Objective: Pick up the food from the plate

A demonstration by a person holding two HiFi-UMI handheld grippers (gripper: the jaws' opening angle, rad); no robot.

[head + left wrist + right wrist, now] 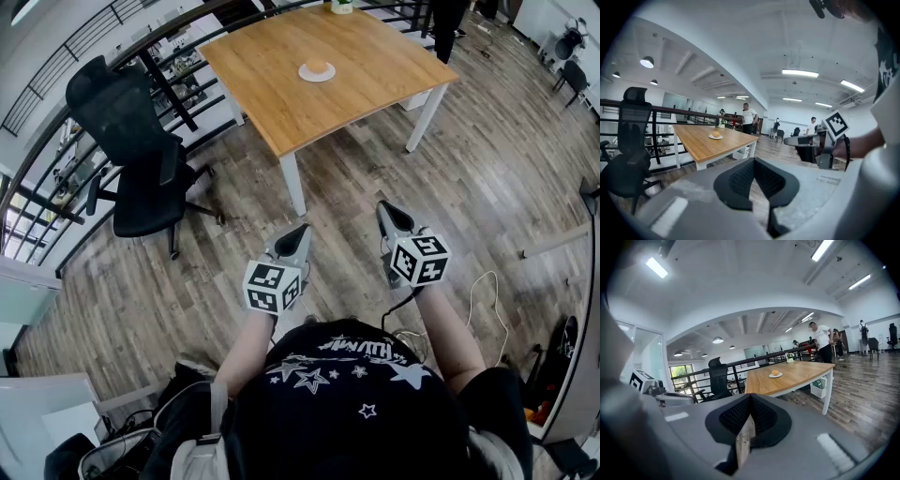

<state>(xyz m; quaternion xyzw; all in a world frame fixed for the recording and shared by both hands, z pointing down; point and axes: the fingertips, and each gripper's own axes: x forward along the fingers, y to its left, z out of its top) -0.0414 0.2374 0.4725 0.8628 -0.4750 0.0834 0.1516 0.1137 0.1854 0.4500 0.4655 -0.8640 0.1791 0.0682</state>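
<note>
We have the left gripper (298, 232) and right gripper (387, 211) both clenched on nothing, over the floor (356, 178), well apart from the table (272, 89). Bun (319, 67) sits on its plate (304, 75), mid-table.

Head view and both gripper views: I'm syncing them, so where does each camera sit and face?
Head view: on the person's head, looking steeply down at left gripper, right gripper, forearms, torso, table.
Left gripper view: on left gripper, facing table along its shut jaws.
Right gripper view: on right gripper, same, jaws shut.
Shared: all show plate with food.
</note>
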